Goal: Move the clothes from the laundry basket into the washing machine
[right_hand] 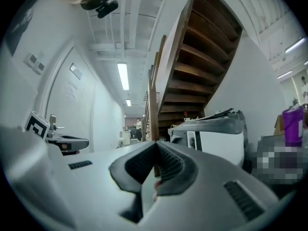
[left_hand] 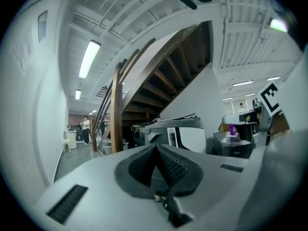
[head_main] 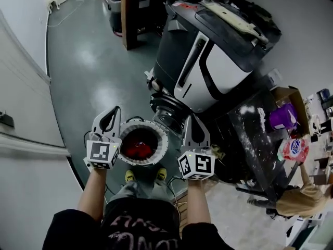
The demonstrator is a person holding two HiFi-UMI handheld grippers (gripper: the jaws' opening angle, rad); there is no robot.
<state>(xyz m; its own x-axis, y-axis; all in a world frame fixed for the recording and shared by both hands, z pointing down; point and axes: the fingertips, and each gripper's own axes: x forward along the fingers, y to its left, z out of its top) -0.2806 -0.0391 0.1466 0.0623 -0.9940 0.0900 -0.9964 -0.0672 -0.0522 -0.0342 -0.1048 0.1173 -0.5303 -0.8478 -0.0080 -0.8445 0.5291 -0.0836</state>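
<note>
A round white laundry basket [head_main: 162, 142] sits on the floor at my feet with red clothes [head_main: 136, 146] inside. My left gripper [head_main: 113, 113] hovers over the basket's left rim and my right gripper [head_main: 190, 121] just past its right rim. Both point level with their jaws shut and nothing between them. The black-and-white washing machine [head_main: 218, 66] stands beyond the basket. It also lies ahead of the shut left gripper [left_hand: 156, 148] as the washing machine [left_hand: 185, 134], and ahead of the shut right gripper [right_hand: 155, 146] as the washing machine [right_hand: 216, 134].
A wooden stair post [head_main: 128, 14] rises behind the machine on the left. A black table [head_main: 250, 134] with a purple container [head_main: 283, 116] stands to the right, and a person [head_main: 299, 198] is beside it. A white wall [head_main: 21, 113] runs along the left.
</note>
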